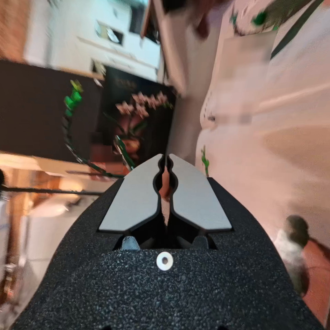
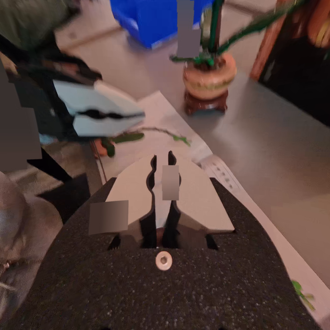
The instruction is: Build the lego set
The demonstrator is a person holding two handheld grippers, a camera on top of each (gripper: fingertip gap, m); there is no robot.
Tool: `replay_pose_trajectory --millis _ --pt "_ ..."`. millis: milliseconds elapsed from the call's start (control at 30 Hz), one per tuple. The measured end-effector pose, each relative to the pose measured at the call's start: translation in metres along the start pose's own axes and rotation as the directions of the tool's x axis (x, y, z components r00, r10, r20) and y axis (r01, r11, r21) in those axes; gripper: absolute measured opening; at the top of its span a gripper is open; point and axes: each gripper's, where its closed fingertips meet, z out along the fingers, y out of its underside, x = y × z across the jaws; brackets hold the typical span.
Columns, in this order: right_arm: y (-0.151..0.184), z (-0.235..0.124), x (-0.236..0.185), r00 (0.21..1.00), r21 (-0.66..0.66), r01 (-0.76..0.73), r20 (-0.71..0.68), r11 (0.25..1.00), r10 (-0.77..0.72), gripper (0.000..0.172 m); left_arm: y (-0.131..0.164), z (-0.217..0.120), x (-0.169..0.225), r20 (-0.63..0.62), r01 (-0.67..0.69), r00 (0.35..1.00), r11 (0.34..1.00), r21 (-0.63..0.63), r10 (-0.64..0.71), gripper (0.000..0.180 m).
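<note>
Both views are smeared by motion, so fine detail is uncertain.

The left gripper [image 2: 141, 115] hangs over the near edge of a pale sheet [image 2: 160, 114] spread on the grey counter [image 2: 267, 125]. Its jaws are clenched tip to tip, and nothing shows between them. In its own view it [image 1: 165, 157] is tipped over sideways, facing a dark box [image 1: 142, 110] printed with pink blossoms.

The right gripper [image 2: 162, 157] sits lower, over the same sheet, its jaws slightly parted with only the pale surface showing in the gap, so it grasps nothing.

Just under the left gripper lie loose pieces: a dark green leaf [image 2: 128, 138], a small orange part [image 2: 100, 148], and a thin arching stem [image 2: 157, 129] ending in a bright green sprig [image 2: 180, 139]. I judge the sheet is there to keep such small parts together and easy to spot.

Well beyond it stands a tan ribbed flowerpot [image 2: 209, 80] on a dark brown footed base, upright, green stems rising from it. A blue bin [image 2: 151, 21] sits behind on the floor.
</note>
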Motion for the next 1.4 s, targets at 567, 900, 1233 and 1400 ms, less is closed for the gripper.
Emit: replay_pose_trajectory --millis 567,900,1233,1400 --pt "0.042 0.037 0.046 0.984 -0.502 0.125 -0.049 0.856 -0.172 0.024 0.026 0.005 0.031 -0.345 0.497 0.792 0.86 -0.115 -0.504 0.008" --pt "0.045 0.049 0.048 0.998 -0.496 0.019 -0.047 0.868 -0.049 0.011 0.019 0.005 0.035 -0.385 0.527 0.767 0.847 -0.077 -0.513 0.008" --pt "0.042 0.049 0.041 0.946 -0.49 0.323 0.133 0.809 -0.297 0.0 0.015 0.005 0.04 -0.426 0.574 0.721 0.815 -0.075 -0.547 0.009" --pt "0.019 0.042 0.032 0.769 -0.422 0.612 0.119 0.669 -0.628 0.0 0.006 0.004 0.043 -0.484 0.695 0.592 0.712 -0.097 -0.644 0.013"
